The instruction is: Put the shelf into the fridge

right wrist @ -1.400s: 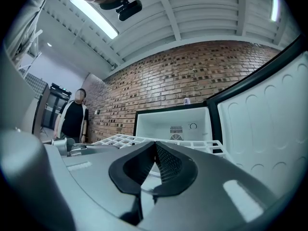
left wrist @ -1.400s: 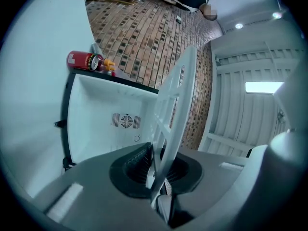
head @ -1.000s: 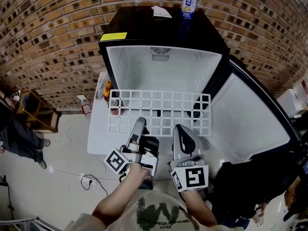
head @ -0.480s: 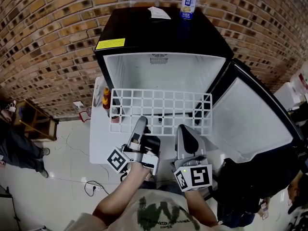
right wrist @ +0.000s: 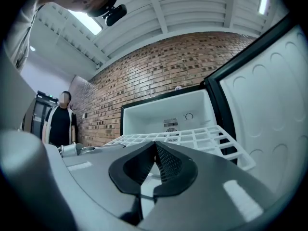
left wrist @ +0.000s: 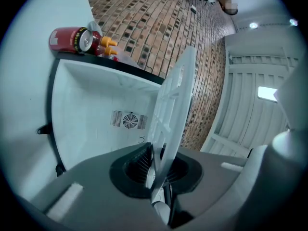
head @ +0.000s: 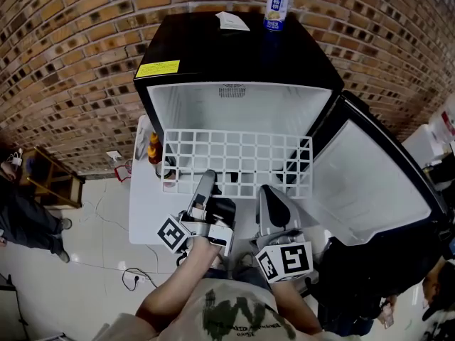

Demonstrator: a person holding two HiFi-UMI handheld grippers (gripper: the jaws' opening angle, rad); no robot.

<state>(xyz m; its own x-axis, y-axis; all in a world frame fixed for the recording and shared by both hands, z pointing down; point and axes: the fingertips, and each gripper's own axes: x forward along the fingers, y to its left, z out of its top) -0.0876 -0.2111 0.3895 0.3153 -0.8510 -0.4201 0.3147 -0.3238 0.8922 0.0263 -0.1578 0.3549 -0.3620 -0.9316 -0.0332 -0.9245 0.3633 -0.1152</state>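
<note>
Head view shows the white shelf [head: 238, 163] held level at the mouth of the open fridge [head: 234, 114], the left tool [head: 206, 182] clamped on its near edge to keep it flat for sliding in, while the right tool [head: 267, 192], jaws together, sits at that same edge, likely steadying it.

Fridge [head: 234, 109] interior open, shelf [head: 238, 163] spanning its mouth, door [head: 364, 183] swung right

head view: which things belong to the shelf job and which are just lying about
In the job: shelf, fridge, its open door, left hand-held gripper clamped on the shelf.
Lying about: can and paper on the fridge top, bottles beside it.
</note>
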